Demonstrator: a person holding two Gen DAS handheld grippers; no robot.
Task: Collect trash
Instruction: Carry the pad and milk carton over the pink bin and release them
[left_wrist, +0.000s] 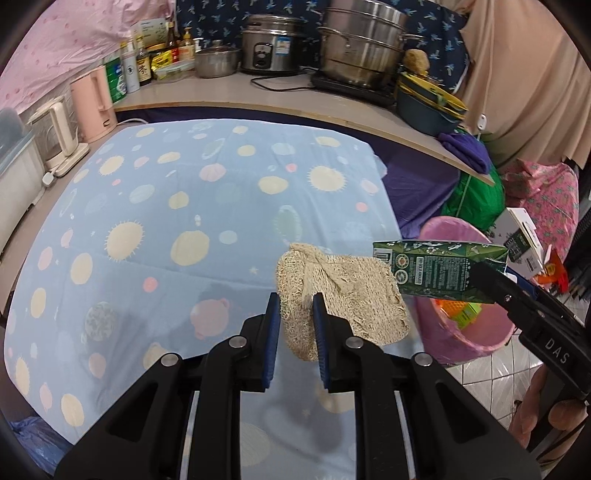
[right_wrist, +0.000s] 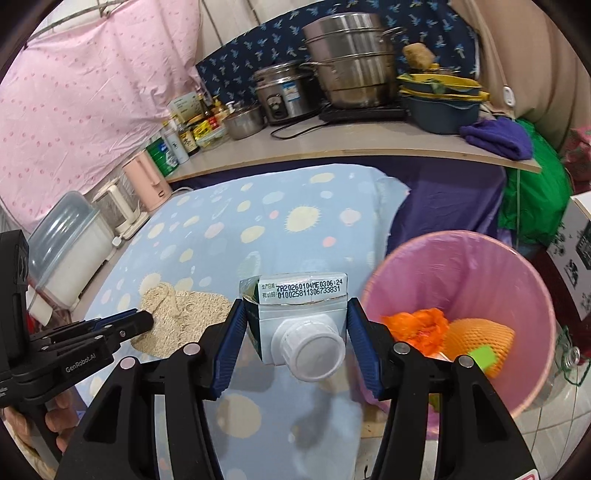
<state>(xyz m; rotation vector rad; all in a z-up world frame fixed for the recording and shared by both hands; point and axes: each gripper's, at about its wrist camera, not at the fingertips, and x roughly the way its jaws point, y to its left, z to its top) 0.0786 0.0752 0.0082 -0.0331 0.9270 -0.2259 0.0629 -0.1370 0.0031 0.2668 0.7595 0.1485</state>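
Right wrist view: the right gripper (right_wrist: 295, 328) is clamped across the upper end of a green drink carton (right_wrist: 295, 314), white screw cap facing the lens, with the carton lifted off the blue patterned tablecloth (right_wrist: 295, 199) and close beside the pink-lined trash bin (right_wrist: 524, 295). The bin sits on the floor at the table's edge and already holds orange and green scraps. The carton looks light and probably empty; its board walls are stiff enough to take a squeeze on the flat sides, though the glossy print could slide if gripped loosely. From the left wrist camera, the left gripper (left_wrist: 295, 325) has its pads on either side of a beige mesh net (left_wrist: 343, 291) lying on the cloth; whether they are pinching it or only straddling it is hard to tell. The net is soft, floppy and nearly weightless, best taken by a bunched fold.
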